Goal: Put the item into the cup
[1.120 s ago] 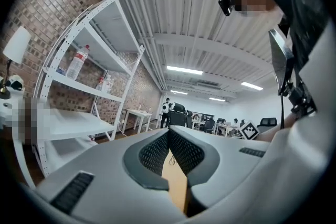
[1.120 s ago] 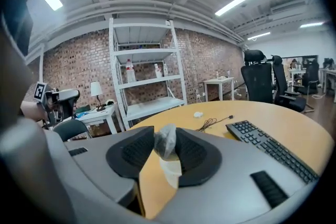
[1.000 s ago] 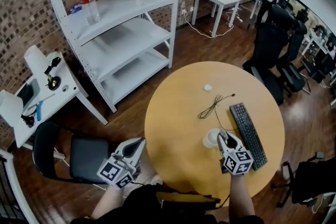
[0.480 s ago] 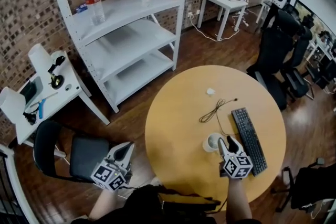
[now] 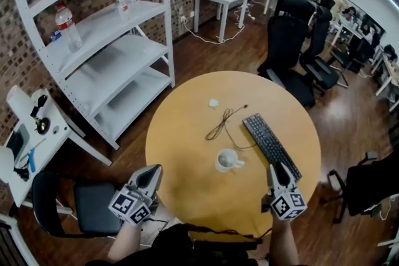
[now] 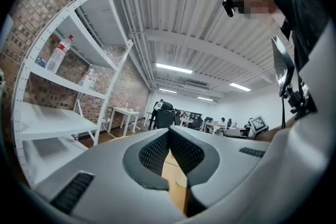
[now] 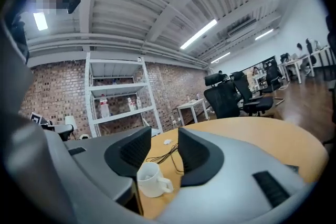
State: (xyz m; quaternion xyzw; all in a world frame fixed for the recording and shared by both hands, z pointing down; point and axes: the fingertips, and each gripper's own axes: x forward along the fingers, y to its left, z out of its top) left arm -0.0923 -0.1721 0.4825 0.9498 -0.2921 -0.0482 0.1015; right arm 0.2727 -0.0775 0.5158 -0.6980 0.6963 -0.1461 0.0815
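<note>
White ceramic cup point(image 5: 228, 161) with a handle: stood upright on the round light-wood worktop point(image 5: 187, 152), toward its near edge, just left of the long black keyboard point(image 5: 271, 146). Touched by neither gripper. Right gripper point(image 5: 278, 166): hovered over the worktop's near right edge, apart from the cup, fingers spread and closing on nothing, cup in sight beyond them. Left gripper point(image 5: 153, 172): hung off the near left edge, fingers closed together, empty. Toward the worktop's middle lay a thin black cable point(image 5: 221, 124); beyond it, a small white lump point(image 5: 214, 103).
</note>
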